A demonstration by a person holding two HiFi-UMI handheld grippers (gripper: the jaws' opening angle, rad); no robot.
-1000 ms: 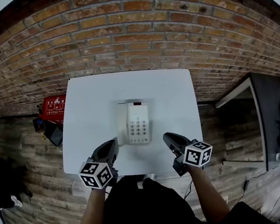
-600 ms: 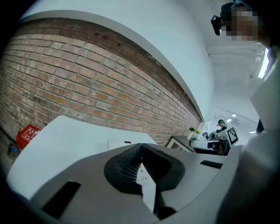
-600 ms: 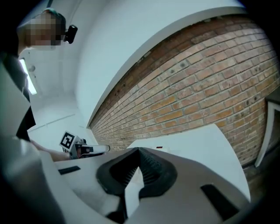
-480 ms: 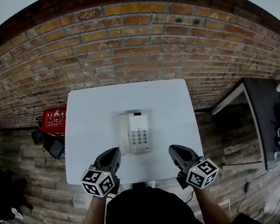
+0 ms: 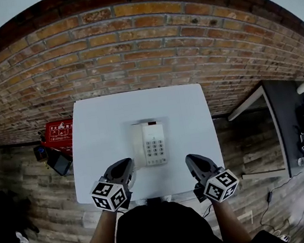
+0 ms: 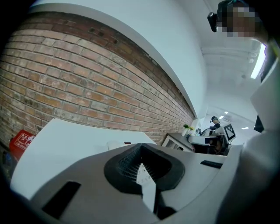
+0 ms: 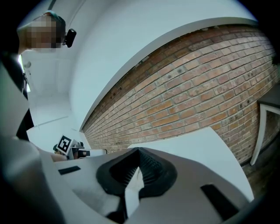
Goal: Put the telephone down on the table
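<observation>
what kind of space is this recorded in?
Probably an indoor lab or studio corner: brick wall, white table bearing a telephone, dark desk crowded with gear at right.

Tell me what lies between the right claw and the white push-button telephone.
Nothing: only bare white tabletop separates right claw from telephone, per head view.

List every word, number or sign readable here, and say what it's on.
Nothing can be read clearly.
Red box: white print, too small to read.
Telephone: keypad marks, too small to read.
Marker cubes: black-and-white square patterns, no letters.
</observation>
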